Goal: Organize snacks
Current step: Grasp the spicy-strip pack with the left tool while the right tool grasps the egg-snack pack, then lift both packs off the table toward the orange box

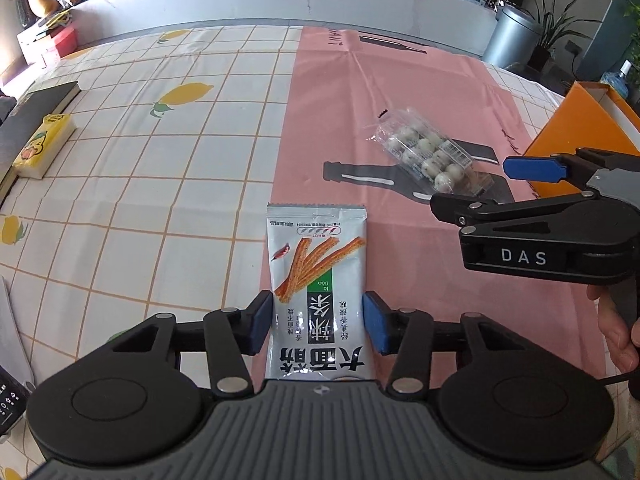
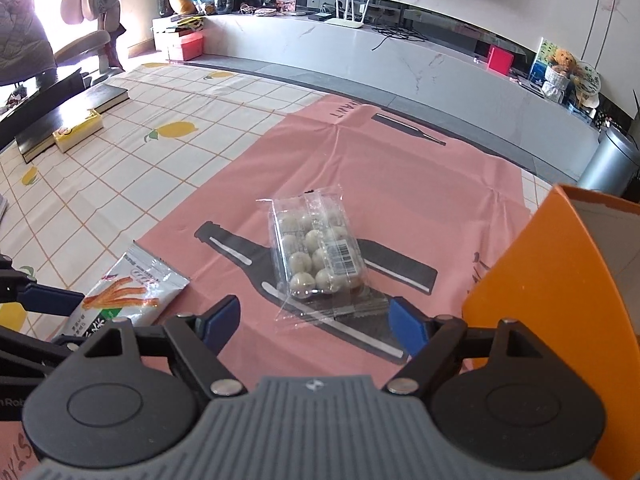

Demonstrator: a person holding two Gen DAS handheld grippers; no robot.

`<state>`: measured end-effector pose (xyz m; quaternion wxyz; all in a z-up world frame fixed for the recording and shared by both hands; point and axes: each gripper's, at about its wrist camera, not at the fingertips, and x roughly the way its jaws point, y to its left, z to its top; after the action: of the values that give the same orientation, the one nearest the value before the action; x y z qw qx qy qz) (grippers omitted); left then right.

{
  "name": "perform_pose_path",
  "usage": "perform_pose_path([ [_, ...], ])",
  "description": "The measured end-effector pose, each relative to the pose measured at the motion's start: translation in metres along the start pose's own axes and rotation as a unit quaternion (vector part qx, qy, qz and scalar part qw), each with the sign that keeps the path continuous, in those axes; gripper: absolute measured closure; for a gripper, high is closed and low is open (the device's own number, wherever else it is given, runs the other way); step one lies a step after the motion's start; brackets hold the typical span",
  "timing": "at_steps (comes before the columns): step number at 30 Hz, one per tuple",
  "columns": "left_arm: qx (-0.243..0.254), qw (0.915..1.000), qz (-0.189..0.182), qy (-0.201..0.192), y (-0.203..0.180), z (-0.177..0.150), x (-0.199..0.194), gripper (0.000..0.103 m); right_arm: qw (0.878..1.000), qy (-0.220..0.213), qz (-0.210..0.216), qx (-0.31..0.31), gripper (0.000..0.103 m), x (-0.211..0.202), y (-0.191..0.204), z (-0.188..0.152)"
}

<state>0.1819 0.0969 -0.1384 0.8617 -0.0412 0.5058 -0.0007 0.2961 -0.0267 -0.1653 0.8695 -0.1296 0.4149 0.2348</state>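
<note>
Snack packet [image 1: 318, 292] between open jaws, clear ball pack [image 1: 428, 152], orange box [image 1: 580, 132] beyond

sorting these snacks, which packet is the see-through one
The clear pack of white balls on the pink mat; the other, the spicy-strip sachet, is opaque silver foil.

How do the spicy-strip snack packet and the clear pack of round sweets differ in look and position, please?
The spicy-strip packet is flat, opaque, white foil with printed orange strips; the clear pack of sweets is see-through and bulky, showing pale balls and a barcode label.

The packet lies across the mat's edge, between the left hand-held gripper's blue pads; the clear pack lies fully on the pink mat, just ahead of the open right hand-held gripper.

Both lie on the table, outside the orange box.
</note>
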Motion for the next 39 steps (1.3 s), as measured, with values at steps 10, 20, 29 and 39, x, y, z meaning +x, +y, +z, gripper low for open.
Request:
perform_pose_path([
  [10, -0.005, 1.0, 0.002, -0.004, 0.007, 0.004, 0.003, 0.048, 0.999, 0.013, 0.04, 0.009, 0.03, 0.052, -0.015, 0.028],
  [20, 0.0, 1.0, 0.001, 0.002, 0.004, 0.003, 0.001, 0.048, 0.996, 0.046, -0.002, 0.079, 0.046, 0.005, -0.004, -0.012],
  [29, 0.022, 0.9992, -0.02, 0.026, -0.007, -0.012, -0.008, 0.046, 0.986, 0.078, -0.048, 0.139, 0.046, -0.049, 0.02, -0.068],
  [39, 0.042, 0.999, -0.006, 0.012, -0.015, -0.019, -0.009, 0.032, 0.987, 0.038, -0.048, 0.148, 0.033, -0.069, 0.026, -0.096],
])
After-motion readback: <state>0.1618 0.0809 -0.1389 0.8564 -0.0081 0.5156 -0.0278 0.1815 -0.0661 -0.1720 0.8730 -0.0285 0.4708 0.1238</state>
